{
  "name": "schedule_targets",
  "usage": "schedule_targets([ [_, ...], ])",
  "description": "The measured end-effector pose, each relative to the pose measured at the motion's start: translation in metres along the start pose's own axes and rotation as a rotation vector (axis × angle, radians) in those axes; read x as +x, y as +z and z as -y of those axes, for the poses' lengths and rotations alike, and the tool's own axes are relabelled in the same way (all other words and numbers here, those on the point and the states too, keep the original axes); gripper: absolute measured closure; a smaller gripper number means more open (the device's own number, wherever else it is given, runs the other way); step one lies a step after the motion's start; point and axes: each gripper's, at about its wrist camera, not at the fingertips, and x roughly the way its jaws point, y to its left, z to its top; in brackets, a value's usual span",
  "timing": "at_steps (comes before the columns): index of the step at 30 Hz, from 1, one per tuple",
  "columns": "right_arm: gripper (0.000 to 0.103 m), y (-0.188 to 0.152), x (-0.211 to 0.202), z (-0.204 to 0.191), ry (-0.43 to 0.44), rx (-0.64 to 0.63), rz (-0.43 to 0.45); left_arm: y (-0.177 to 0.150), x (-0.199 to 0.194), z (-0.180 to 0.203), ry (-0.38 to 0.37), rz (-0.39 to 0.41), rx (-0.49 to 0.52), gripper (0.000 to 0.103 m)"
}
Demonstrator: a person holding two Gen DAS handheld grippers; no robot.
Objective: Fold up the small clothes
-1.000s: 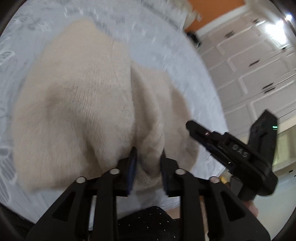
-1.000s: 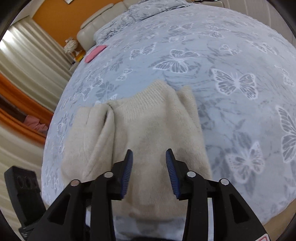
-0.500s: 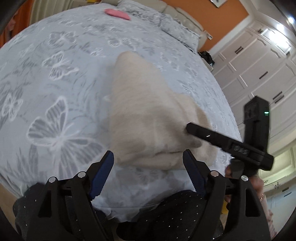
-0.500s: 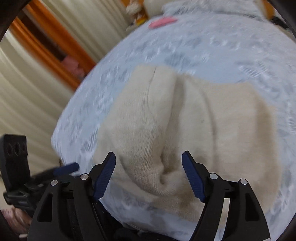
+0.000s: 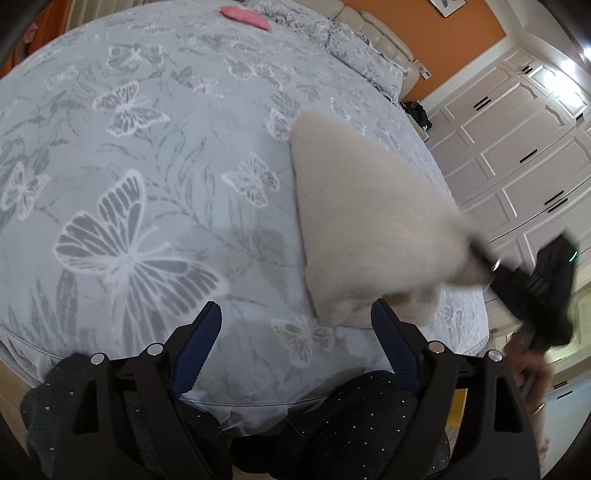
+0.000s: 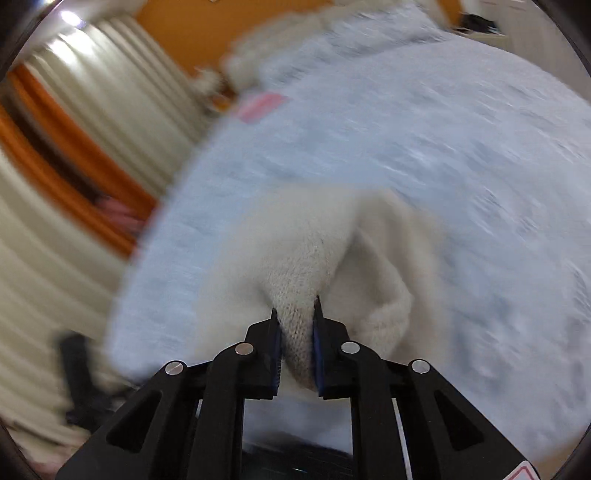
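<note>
On the bed (image 5: 155, 122), whose grey-blue cover is printed with white butterflies, lies a cream knitted sweater (image 5: 365, 229), folded into a compact bundle toward the bed's near edge and to the right of the left wrist view. Its far corner rests flat on the cover, while its near right end is drawn up toward the right tongs (image 5: 491, 266), which show there as a dark blurred shape with a hand (image 5: 532, 365) below them.

From the right wrist view, the right tongs (image 6: 295, 314) are clamped on a pinch of the sweater (image 6: 306, 258): the knit fills the narrow gap between the blue pads and bulges out above them. These jaws have just been closing, and the fabric is between them. The rest of that view is smeared by motion blur; striped curtains (image 6: 74, 129) and an orange wall sit at the left, and a pink item (image 6: 264, 105) lies far up the bed.

The left tongs (image 5: 295, 332) stand wide apart over bare bed cover, with nothing between the blue pads; their right finger is just beside the sweater's near edge, and whether it touches I cannot tell. These jaws have just been opening. Dark speckled clothing (image 5: 351, 417) of the person fills the bottom of the left view. White panelled wardrobe doors (image 5: 517, 147) stand beyond the bed at the right, and the pink item (image 5: 245, 16) lies near the pillows.
</note>
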Motion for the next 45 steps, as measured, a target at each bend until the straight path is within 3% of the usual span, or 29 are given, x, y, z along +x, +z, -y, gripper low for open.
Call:
schedule_targets([
  [2,0.085,-0.024,0.035,0.038,-0.069,0.084,-0.125,-0.001,0.008,0.002,-0.013,-0.019,-0.021,0.022],
  [4,0.081,-0.029,0.033,0.049,0.017,0.173,-0.095,0.000,0.014,0.007,-0.029,-0.039,-0.028,0.022],
  [8,0.036,-0.009,0.018,0.041,0.076,0.192,-0.006,0.008,0.016,0.018,-0.073,-0.047,-0.022,0.017],
  [14,0.030,0.002,0.045,0.053,0.080,0.204,-0.077,0.022,0.032,0.022,-0.164,-0.086,-0.130,0.015],
  [16,0.030,0.000,0.047,0.051,0.111,0.231,-0.065,0.023,0.035,0.027,-0.165,-0.075,-0.130,0.014],
  [17,0.038,0.001,0.049,0.050,0.125,0.237,-0.071,0.021,0.036,0.030,-0.156,-0.071,-0.120,0.014],
  [18,0.063,0.002,0.051,0.046,0.136,0.233,-0.082,0.019,0.039,0.034,-0.142,-0.072,-0.102,0.014],
  [19,0.073,0.004,0.054,0.044,0.151,0.235,-0.097,0.016,0.043,0.040,-0.108,-0.083,-0.060,0.014],
  [23,0.084,0.010,0.054,0.038,0.173,0.243,-0.124,0.002,0.061,0.066,0.035,-0.131,0.178,0.015],
  [24,0.086,0.013,0.051,0.037,0.188,0.252,-0.119,-0.002,0.064,0.071,0.073,-0.126,0.239,0.020],
  [26,0.088,0.017,0.041,0.034,0.226,0.264,-0.102,-0.004,0.076,0.082,0.156,-0.125,0.367,0.042],
  [27,0.088,0.021,0.033,0.031,0.242,0.260,-0.085,-0.002,0.081,0.082,0.188,-0.136,0.381,0.066],
  [28,0.088,0.027,0.019,0.025,0.257,0.248,-0.054,0.003,0.085,0.080,0.213,-0.144,0.371,0.075],
  [30,0.089,0.036,-0.011,0.012,0.263,0.200,0.006,0.014,0.082,0.073,0.187,-0.137,0.288,0.080],
  [33,0.090,0.030,-0.027,0.012,0.179,0.132,0.026,0.014,0.073,0.066,0.164,-0.120,0.246,0.081],
  [35,0.090,0.009,0.000,0.033,0.044,0.138,-0.060,0.006,0.083,0.062,0.170,-0.158,0.220,0.081],
  [37,0.090,-0.016,0.036,0.059,-0.011,0.187,-0.151,-0.002,0.094,0.054,0.168,-0.194,0.178,0.081],
  [40,0.086,-0.020,0.030,0.059,0.029,0.202,-0.098,-0.007,0.090,0.054,0.171,-0.179,0.188,0.080],
  [42,0.077,-0.013,0.019,0.051,0.022,0.185,-0.080,-0.004,0.080,0.056,0.142,-0.166,0.193,0.078],
  [44,0.073,-0.004,0.007,0.044,-0.010,0.154,-0.055,0.001,0.061,0.058,0.087,-0.140,0.202,0.072],
  [45,0.068,0.002,-0.002,0.041,-0.022,0.137,-0.027,0.004,0.056,0.059,0.077,-0.136,0.203,0.062],
])
